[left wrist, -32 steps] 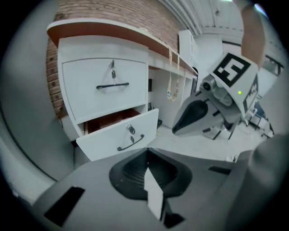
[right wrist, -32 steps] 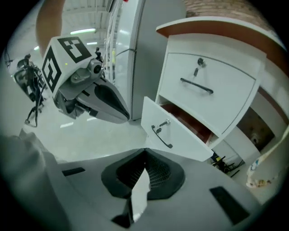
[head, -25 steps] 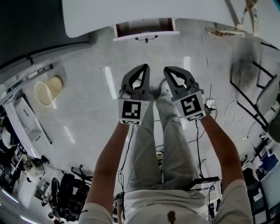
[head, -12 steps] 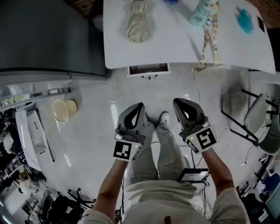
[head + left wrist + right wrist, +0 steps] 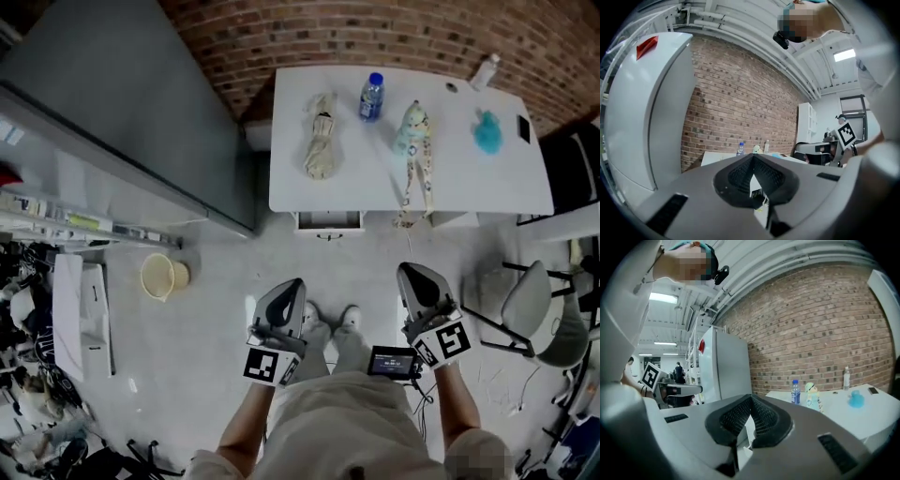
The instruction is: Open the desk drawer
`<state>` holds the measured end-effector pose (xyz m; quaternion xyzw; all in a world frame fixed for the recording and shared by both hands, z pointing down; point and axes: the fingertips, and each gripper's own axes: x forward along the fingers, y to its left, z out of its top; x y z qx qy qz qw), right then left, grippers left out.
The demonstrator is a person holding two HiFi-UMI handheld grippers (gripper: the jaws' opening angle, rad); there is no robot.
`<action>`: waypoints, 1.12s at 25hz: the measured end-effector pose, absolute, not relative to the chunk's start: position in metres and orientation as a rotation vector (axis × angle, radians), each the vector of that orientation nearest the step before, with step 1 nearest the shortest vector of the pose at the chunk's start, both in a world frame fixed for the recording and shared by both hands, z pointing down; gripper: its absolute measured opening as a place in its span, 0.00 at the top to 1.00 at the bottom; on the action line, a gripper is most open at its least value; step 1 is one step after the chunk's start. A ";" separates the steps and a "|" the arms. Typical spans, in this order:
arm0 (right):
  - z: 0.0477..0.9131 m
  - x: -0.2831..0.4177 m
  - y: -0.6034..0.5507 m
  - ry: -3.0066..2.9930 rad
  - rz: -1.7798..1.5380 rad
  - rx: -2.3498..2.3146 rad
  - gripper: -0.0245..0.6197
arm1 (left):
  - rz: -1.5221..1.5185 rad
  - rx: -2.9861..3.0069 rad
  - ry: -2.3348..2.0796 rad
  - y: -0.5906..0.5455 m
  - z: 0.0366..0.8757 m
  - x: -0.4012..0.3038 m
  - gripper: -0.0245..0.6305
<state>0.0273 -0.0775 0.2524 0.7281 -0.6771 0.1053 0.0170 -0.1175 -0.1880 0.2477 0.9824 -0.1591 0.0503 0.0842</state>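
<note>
**A:** How did the two grippers stand?

**B:** The left gripper (image 5: pixel 753 159) had its jaws pressed together with nothing between them. So did the right gripper (image 5: pixel 750 399), shut tight and empty. Both were held level in front of the person's waist, side by side with a gap between them, pointing toward the desk (image 5: pixel 469 192).

**A:** And the drawer?

**B:** The desk drawer (image 5: pixel 328 220) sat under the desk's near edge, toward its left end, with its dark handle (image 5: pixel 328 235) facing the person. It was well apart from both grippers, with bare floor (image 5: pixel 216 309) between. I couldn't tell whether it was pulled out or pushed in.

**A:** What lay on top?

**B:** From the left there was a beige cloth bundle (image 5: pixel 321 150), a water bottle (image 5: pixel 372 97) with a blue cap, a pale doll (image 5: pixel 412 141) and a teal lump (image 5: pixel 487 131), all apart from one another. A clear bottle (image 5: pixel 485 70) stood at the far right corner.

**A:** And further out?

**B:** A brick wall (image 5: pixel 422 37) ran behind the desk and a tall grey cabinet (image 5: pixel 122 122) stood to its left. A beige bucket (image 5: pixel 161 277) sat on the floor, and a chair (image 5: pixel 534 309) was off to the right.
</note>
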 end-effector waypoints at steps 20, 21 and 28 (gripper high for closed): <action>0.121 -0.011 -0.021 -2.152 0.302 2.413 0.92 | -0.101 2.943 -0.536 -0.155 0.095 -0.153 0.95; 0.119 -0.014 -0.023 -2.162 0.291 2.413 0.92 | -0.109 2.953 -0.526 -0.153 0.091 -0.152 0.95; 0.111 -0.030 -0.033 -2.235 0.210 2.379 0.92 | -0.123 2.988 -0.494 -0.140 0.082 -0.142 0.95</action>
